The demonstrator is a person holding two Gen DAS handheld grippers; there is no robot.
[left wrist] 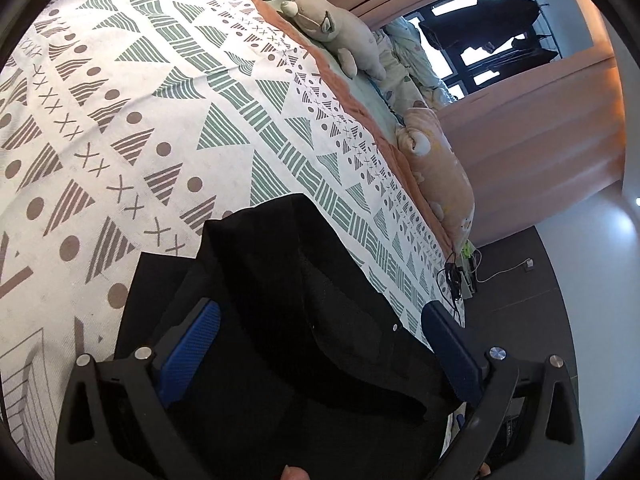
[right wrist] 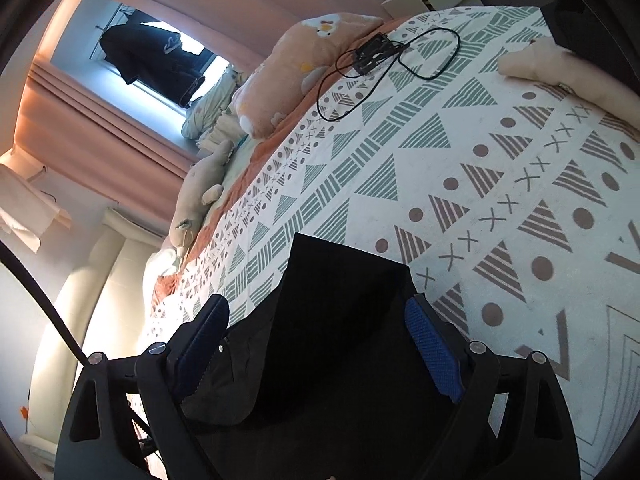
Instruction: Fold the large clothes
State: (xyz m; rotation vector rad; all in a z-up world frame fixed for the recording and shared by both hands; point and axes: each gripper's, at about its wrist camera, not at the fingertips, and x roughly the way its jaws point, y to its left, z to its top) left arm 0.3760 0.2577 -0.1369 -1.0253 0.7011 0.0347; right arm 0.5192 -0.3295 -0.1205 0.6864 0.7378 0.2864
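The left gripper (left wrist: pixel 320 332) has its blue pads spread wide, with the black garment (left wrist: pixel 288 300) lying between them, unclamped. The right gripper (right wrist: pixel 316 328) is likewise apart, straddling the same garment (right wrist: pixel 340 320) without pinching it. The garment rests at the near edge of the bed (right wrist: pixel 440 140), on the patterned cover. Further off lie a black cable (right wrist: pixel 384 56), a plush (left wrist: pixel 340 32) and an orange pillow (left wrist: pixel 440 176). Judged risk: closing on only the top layer would let the thick folds slip apart, and dragging the garment could slide it off the near edge.
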